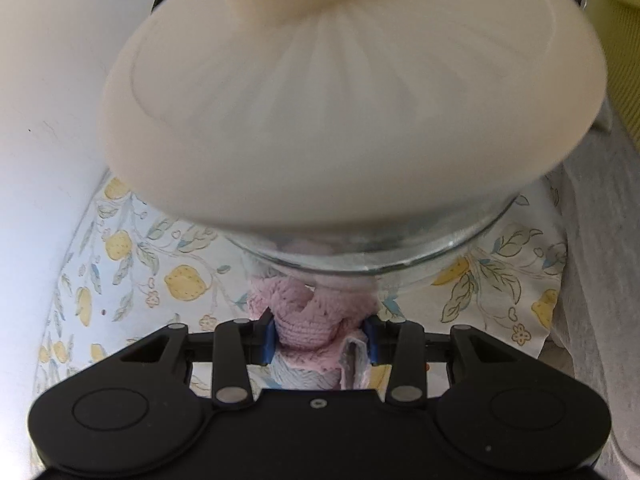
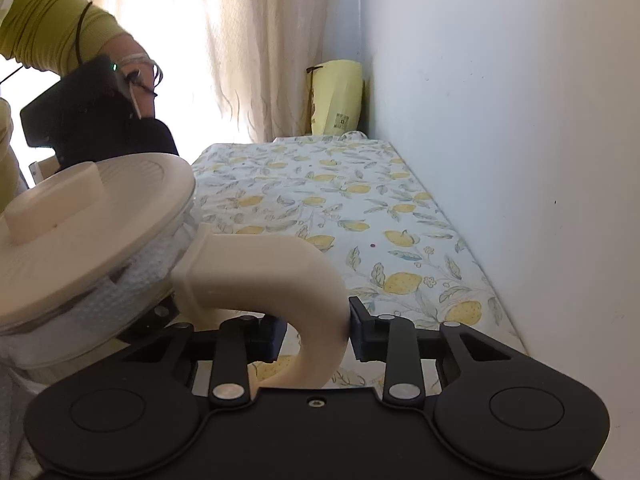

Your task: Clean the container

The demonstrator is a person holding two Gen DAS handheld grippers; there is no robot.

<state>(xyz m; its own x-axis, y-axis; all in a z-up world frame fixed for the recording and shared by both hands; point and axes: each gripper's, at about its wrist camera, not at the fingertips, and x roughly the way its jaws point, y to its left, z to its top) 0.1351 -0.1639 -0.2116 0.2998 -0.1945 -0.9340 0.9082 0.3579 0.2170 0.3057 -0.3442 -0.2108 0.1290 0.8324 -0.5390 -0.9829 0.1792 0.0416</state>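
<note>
The left gripper [image 1: 320, 340] is clamped on a pink cloth [image 1: 308, 320], whose far end goes in under the glass rim of the container [image 1: 360, 256] just ahead; the cream lid [image 1: 340, 92] fills the view above, blurred; the right gripper [image 2: 316, 336] grips the cream handle [image 2: 280, 276], which curves left to the container [image 2: 80, 320], tilted above the lemon-print tablecloth [image 2: 340, 200]; a wall [image 2: 500, 100] runs alongside.
</note>
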